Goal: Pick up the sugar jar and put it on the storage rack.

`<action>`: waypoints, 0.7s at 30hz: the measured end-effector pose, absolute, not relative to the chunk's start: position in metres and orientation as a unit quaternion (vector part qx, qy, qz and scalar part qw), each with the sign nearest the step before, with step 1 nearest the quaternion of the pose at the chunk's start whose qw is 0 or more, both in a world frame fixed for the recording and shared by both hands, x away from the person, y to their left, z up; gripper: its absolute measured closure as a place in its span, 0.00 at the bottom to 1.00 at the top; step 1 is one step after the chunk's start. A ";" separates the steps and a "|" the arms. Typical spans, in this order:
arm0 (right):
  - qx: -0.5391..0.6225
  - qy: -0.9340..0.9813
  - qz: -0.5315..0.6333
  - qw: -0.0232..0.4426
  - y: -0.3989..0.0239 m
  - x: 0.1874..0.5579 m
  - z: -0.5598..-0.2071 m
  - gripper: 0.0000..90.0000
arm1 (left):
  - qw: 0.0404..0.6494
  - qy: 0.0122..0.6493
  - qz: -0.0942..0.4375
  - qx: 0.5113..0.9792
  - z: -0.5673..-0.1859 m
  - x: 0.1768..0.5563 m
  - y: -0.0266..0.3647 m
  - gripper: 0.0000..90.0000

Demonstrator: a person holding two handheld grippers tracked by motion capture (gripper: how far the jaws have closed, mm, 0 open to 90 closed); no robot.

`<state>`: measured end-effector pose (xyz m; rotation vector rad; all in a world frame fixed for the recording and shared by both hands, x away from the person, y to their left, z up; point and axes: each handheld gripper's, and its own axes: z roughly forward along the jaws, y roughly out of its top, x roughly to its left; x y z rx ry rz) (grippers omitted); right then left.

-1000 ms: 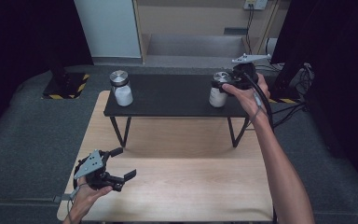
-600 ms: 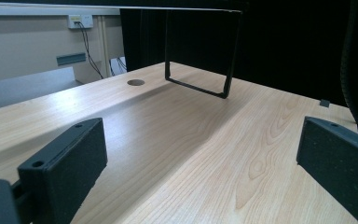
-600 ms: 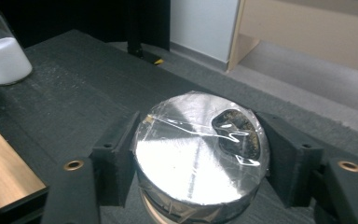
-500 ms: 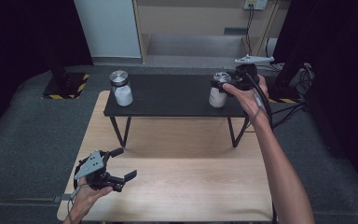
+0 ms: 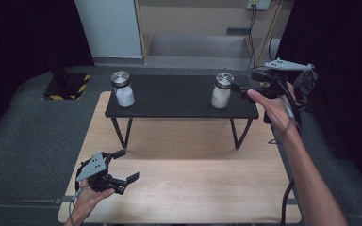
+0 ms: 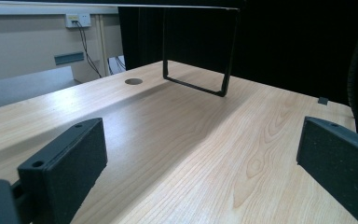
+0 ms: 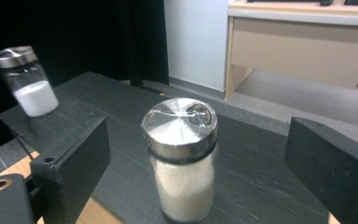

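Observation:
Two glass jars with metal lids and white powder stand on a low black bench [image 5: 179, 101]. The right jar [image 5: 221, 92] [image 7: 182, 158] stands upright near the bench's right end, the left jar [image 5: 122, 89] [image 7: 25, 79] near its left end. My right gripper [image 5: 239, 85] [image 7: 198, 130] is level with the right jar, just to its right. Its jaws have just been opening and are open now, with the jar in front of them and no pad touching it. My left gripper [image 5: 128, 165] [image 6: 200, 140] rests open and empty low over the wooden table [image 5: 193, 179], front left.
The black bench stands on thin legs [image 6: 196, 86] across the far half of the wooden table. The table has a round cable hole [image 6: 133, 81]. A grey floor surrounds the table. A white cabinet [image 5: 111, 28] and a beige desk with trailing cables stand behind.
The right gripper let go of the right jar, opened wide and drew back to the right. The jar stayed upright on the bench. The left gripper kept still.

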<state>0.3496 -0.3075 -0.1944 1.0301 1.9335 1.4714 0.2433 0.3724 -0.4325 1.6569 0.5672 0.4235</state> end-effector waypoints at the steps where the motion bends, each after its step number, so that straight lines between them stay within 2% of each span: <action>1: 0.378 0.710 0.540 0.249 -0.307 0.350 -0.194 0.07 | 0.621 0.247 0.184 0.721 -0.433 0.243 0.372 0.01; 9: 0.357 0.695 0.573 0.248 -0.329 0.311 -0.208 0.07 | 0.620 0.247 0.184 0.721 -0.433 0.243 0.370 0.01; 13: 0.351 0.697 0.567 0.262 -0.329 0.294 -0.216 0.07 | 0.619 0.246 0.183 0.724 -0.432 0.243 0.369 0.01; 21: 0.341 0.695 0.577 0.260 -0.330 0.273 -0.238 0.07 | 0.618 0.245 0.184 0.724 -0.432 0.242 0.369 0.01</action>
